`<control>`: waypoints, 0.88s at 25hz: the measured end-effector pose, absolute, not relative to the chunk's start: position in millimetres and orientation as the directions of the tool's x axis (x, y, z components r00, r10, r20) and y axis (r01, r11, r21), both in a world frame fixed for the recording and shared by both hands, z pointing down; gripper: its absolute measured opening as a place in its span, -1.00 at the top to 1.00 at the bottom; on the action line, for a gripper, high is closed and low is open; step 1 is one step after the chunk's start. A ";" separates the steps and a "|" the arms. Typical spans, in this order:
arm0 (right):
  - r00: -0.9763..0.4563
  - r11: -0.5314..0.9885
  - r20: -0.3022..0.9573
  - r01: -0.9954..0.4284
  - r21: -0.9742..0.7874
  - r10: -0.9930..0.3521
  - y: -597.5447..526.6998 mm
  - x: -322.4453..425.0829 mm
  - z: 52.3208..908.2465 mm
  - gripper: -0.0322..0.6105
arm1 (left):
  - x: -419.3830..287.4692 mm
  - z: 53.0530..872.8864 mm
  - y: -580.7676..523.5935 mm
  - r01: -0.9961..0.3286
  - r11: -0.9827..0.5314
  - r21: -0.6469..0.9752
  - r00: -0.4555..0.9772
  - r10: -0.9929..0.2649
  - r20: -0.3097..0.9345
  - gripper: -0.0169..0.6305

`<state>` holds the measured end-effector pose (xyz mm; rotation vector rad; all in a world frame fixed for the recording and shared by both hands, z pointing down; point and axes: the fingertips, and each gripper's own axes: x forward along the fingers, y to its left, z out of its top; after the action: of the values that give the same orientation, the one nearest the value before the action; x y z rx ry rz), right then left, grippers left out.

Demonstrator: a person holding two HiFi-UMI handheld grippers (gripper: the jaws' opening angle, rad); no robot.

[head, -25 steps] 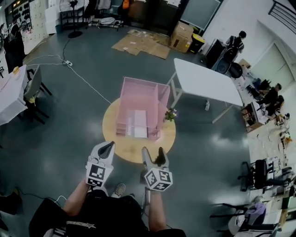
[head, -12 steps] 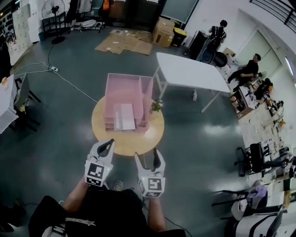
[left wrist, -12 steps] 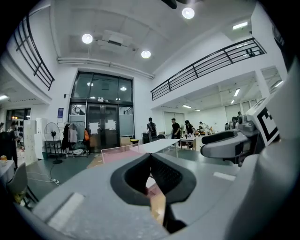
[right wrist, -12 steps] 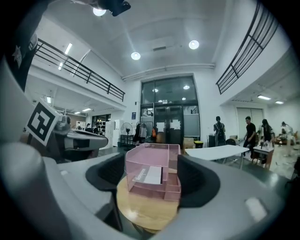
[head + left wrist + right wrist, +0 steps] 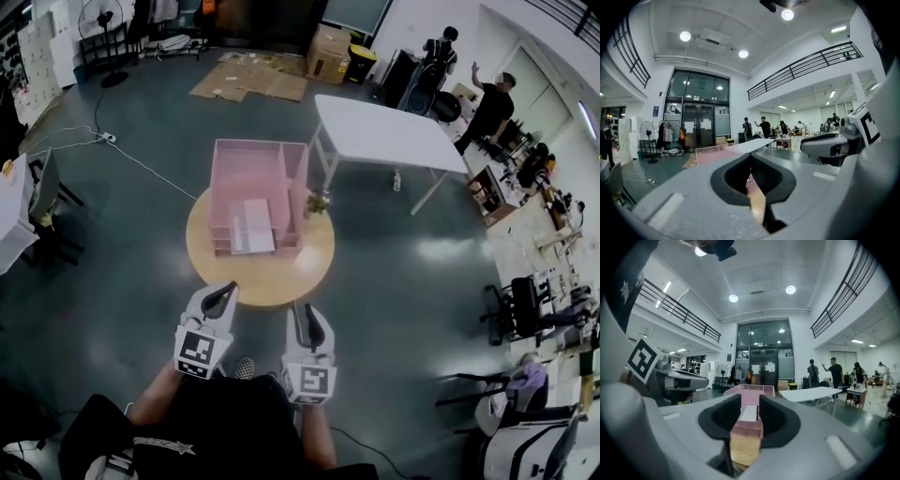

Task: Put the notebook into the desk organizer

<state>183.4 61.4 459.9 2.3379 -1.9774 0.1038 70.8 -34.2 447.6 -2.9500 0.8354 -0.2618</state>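
**One camera overhead, one riding on each gripper**

The head view looks steeply down from above and behind the left gripper [image 5: 221,298] and right gripper [image 5: 309,319], taking in the wide floor. Each gripper view sits close behind its own jaws and faces forward. The right gripper's jaws are closing with nothing between them. All three views share the pink desk organizer [image 5: 246,169] on the round table [image 5: 281,281] ahead of the grippers, and the white table [image 5: 384,131] beyond.
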 end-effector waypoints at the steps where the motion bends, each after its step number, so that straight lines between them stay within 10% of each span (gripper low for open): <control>1: 0.170 -0.169 0.099 -0.985 0.016 -0.980 62.1 183.7 460.1 0.54 | 70.6 447.9 -33.6 -0.513 -0.852 -0.108 0.839 -0.524 0.147 0.91; 22: 0.176 -0.176 0.100 -0.984 0.007 -0.979 64.6 189.8 458.5 0.88 | 71.0 444.6 -31.5 -0.510 -0.852 -0.116 0.839 -0.523 0.152 0.91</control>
<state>189.8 64.6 458.5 2.3543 -1.9695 0.1112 71.0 -31.5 444.6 -2.9437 0.8285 -0.2747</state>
